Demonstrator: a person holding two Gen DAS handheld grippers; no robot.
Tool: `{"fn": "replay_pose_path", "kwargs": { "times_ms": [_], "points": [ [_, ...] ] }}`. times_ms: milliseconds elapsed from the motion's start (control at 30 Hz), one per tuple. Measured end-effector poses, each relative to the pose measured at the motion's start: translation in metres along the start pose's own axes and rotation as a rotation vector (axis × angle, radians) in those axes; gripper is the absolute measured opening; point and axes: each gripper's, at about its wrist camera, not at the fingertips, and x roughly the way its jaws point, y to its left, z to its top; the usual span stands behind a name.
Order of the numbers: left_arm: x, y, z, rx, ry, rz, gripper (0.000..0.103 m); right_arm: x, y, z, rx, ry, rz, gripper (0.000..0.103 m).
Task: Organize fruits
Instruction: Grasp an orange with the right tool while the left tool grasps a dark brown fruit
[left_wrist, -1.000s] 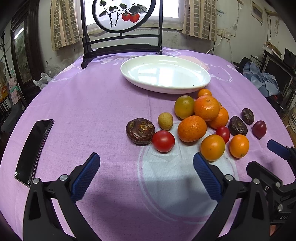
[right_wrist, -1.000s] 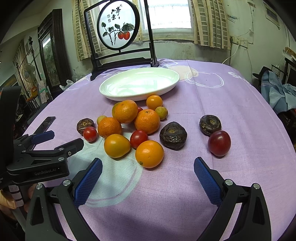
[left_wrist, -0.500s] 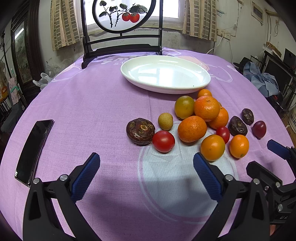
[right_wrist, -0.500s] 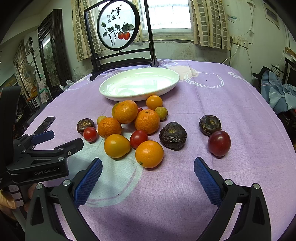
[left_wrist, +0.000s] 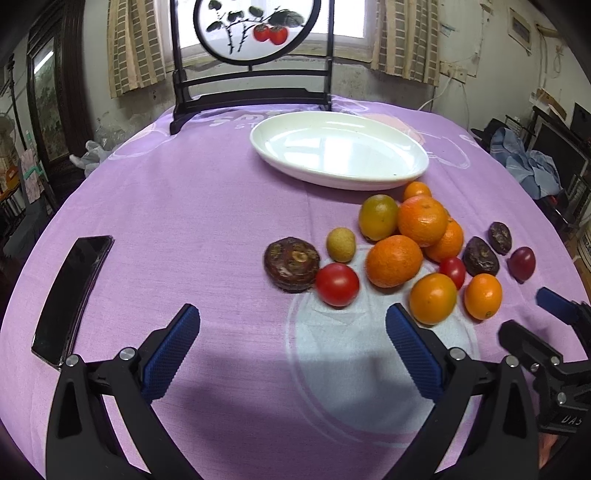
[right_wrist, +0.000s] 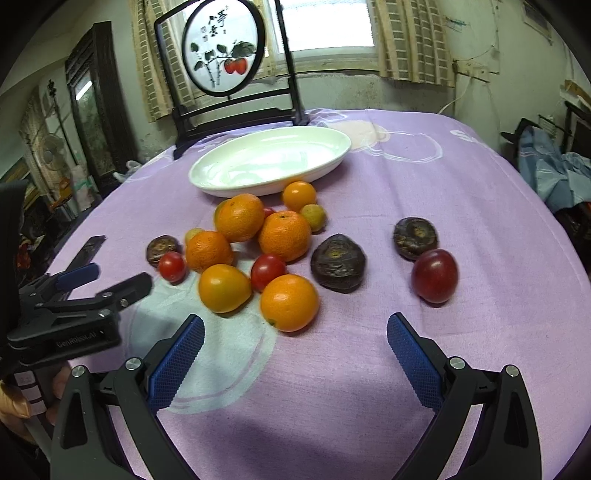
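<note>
A heap of fruit lies on the purple cloth: several oranges (left_wrist: 393, 261) (right_wrist: 289, 302), red tomatoes (left_wrist: 337, 284) (right_wrist: 267, 271), dark brown wrinkled fruits (left_wrist: 291, 264) (right_wrist: 338, 263), a small yellow-green fruit (left_wrist: 340, 244) and a dark red plum (right_wrist: 434, 275) (left_wrist: 521, 263). Behind the heap stands a white oval plate (left_wrist: 406, 177) (right_wrist: 207, 177) with nothing in it. My left gripper (left_wrist: 291, 347) is open, just short of the tomato and the brown fruit. My right gripper (right_wrist: 295, 354) is open too, close in front of the nearest orange.
A black phone (left_wrist: 72, 295) lies on the cloth at the left. A dark wooden stand with a round painted screen (left_wrist: 255, 33) (right_wrist: 221, 51) rises behind the plate. The table's rounded edge falls off on both sides, with cluttered room furniture beyond.
Both grippers have edged slightly forward toward the fruit. Nothing on the table has moved.
</note>
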Motion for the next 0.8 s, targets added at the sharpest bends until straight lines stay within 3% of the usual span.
{"fn": "replay_pose_path", "kwargs": {
  "times_ms": [67,167,267,300,333,367,500,567,600,667,800],
  "points": [
    [0.004,0.013,0.001,-0.045,0.041,0.003,0.099,-0.005,0.004,0.000,-0.037,-0.016,-0.022,0.100],
    [0.008,0.029,0.001,-0.088,0.088,0.015,0.099,0.002,0.018,-0.001,-0.169,0.055,-0.062,0.100],
    [0.005,0.041,-0.001,-0.091,0.096,0.003,0.099,0.014,0.020,-0.001,-0.200,0.118,-0.064,0.100],
    [0.004,0.044,-0.002,-0.087,0.094,0.005,0.099,0.017,0.020,0.000,-0.200,0.136,-0.053,0.093],
    [0.003,0.046,-0.003,-0.081,0.092,0.010,0.099,0.020,0.020,0.004,-0.205,0.146,-0.047,0.081],
    [0.003,0.048,-0.004,-0.076,0.091,0.016,0.099,0.022,0.021,0.006,-0.209,0.150,-0.049,0.077],
    [0.009,0.050,-0.009,-0.070,0.130,0.021,0.099,0.042,0.027,0.013,-0.238,0.201,-0.046,0.076],
    [0.011,0.048,-0.010,-0.051,0.142,0.011,0.099,0.049,0.027,0.015,-0.232,0.214,-0.028,0.065],
    [0.010,0.047,-0.010,-0.042,0.141,0.014,0.099,0.050,0.027,0.016,-0.219,0.210,-0.009,0.054],
    [0.008,0.044,-0.009,-0.015,0.136,0.018,0.099,0.052,0.020,0.019,-0.187,0.188,-0.003,0.042],
    [0.005,0.046,-0.007,-0.007,0.139,0.000,0.099,0.044,0.008,0.017,-0.119,0.167,0.057,0.040]
  ]
}}
